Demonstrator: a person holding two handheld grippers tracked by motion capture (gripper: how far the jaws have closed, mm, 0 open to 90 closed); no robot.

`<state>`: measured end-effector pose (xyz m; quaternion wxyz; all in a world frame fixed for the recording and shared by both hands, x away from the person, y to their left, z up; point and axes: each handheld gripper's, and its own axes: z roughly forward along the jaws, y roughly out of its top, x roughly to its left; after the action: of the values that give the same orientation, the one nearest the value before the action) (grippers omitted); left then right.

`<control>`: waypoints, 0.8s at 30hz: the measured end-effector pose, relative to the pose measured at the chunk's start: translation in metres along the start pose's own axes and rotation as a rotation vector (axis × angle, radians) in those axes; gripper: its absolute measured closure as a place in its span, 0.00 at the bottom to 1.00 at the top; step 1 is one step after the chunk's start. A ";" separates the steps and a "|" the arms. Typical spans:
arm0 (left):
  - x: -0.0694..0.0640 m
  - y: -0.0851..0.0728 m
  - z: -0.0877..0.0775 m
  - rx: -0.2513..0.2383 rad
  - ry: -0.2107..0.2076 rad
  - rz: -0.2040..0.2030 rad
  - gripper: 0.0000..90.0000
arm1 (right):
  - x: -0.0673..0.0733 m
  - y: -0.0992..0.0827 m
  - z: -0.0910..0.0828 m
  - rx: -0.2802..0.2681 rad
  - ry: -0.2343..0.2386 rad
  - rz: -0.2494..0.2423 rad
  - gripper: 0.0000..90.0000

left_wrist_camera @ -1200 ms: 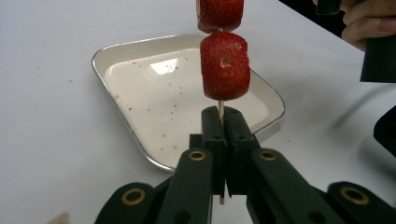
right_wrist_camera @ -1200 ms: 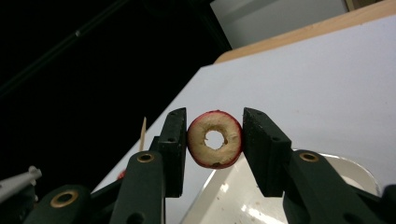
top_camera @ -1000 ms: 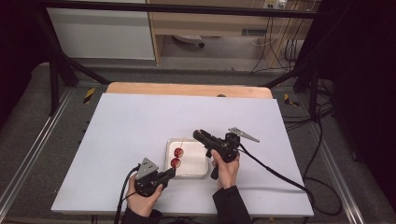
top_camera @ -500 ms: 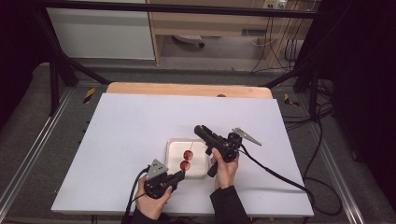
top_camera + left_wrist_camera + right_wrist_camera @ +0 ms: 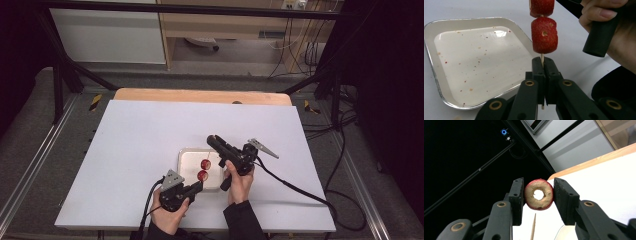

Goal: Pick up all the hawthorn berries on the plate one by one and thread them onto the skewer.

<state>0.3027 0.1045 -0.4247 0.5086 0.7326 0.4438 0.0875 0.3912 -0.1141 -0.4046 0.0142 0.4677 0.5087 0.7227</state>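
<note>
**Skewer loading over the tray**

White sheeting is covering the worktop point(image 5: 150, 150), with a wooden edge showing at its far side and dark framing standing around it. Near the front, one shallow silver tray point(image 5: 186, 156) is lying flat, speckled with crumbs.

One thin wooden skewer point(image 5: 542, 59) is pointing away from the left gripper point(image 5: 196, 187), its long axis running up from the jaws toward the right gripper point(image 5: 214, 141), over the tray's near right corner. Two red fruit pieces are sitting on it: the lower piece point(image 5: 544, 35) just above the jaws, the upper piece point(image 5: 542, 7) touching it on top. A third, ring-shaped fruit slice point(image 5: 539, 194) with a hole through its middle is sitting just above the skewer's tip.

Left jaws are clenching fully on the skewer's bare lower end. Right jaws are standing partly apart, grasping the ring-shaped slice by its red rim on both sides.
</note>
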 end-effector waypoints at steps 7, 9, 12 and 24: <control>0.003 0.000 -0.001 -0.006 -0.005 -0.018 0.98 | 0.001 0.000 -0.001 -0.009 0.004 -0.002 0.69; 0.003 0.001 -0.001 -0.011 -0.008 -0.022 0.98 | 0.001 -0.001 -0.001 -0.012 0.009 0.000 0.69; 0.003 0.001 -0.001 -0.009 -0.010 -0.026 0.98 | 0.001 -0.002 -0.001 -0.012 0.009 0.004 0.69; 0.003 0.001 0.000 -0.014 -0.013 -0.034 0.98 | 0.001 -0.004 0.000 -0.021 0.016 0.013 0.69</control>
<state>0.3054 0.1067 -0.4253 0.5181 0.7218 0.4524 0.0772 0.3887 -0.1117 -0.4069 0.0103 0.4650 0.4979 0.7320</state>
